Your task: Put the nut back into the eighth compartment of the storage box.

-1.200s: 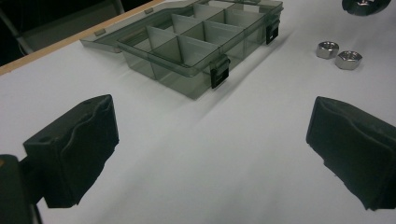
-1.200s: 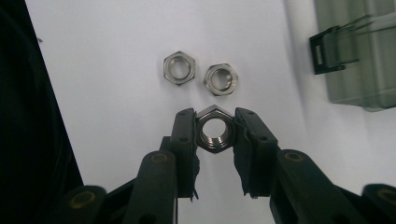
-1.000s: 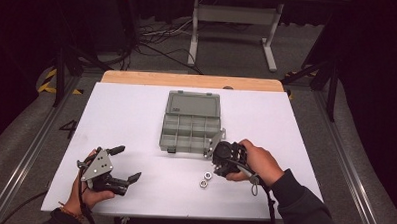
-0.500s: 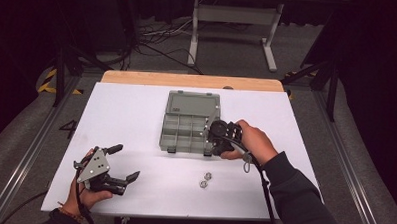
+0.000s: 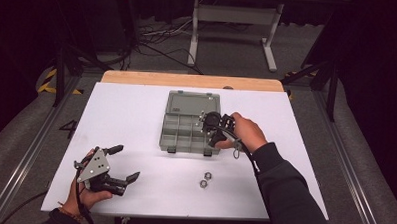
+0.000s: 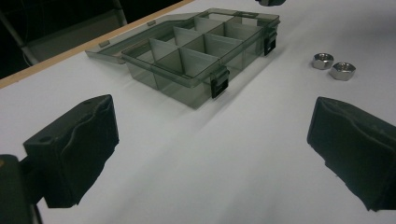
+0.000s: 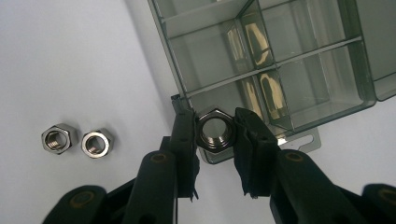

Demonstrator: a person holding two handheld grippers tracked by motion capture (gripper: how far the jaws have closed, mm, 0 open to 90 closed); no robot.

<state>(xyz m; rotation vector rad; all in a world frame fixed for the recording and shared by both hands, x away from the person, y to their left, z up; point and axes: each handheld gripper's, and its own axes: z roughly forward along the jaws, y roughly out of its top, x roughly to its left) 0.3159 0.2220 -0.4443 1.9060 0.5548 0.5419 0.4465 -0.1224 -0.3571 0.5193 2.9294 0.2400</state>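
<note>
High view overhead, far; tongs views close; share organizer box [image 5: 191, 123].

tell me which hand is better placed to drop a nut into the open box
The right. Its hand-held gripper is shut on a nut and sits over the near edge of the compartment box. The left hand-held gripper is open, holds nothing, and rests well away near the table's front corner.

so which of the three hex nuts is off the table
The hex nut clamped in the right tool, above the organizer box. The other two nuts lie side by side on the table.
</note>
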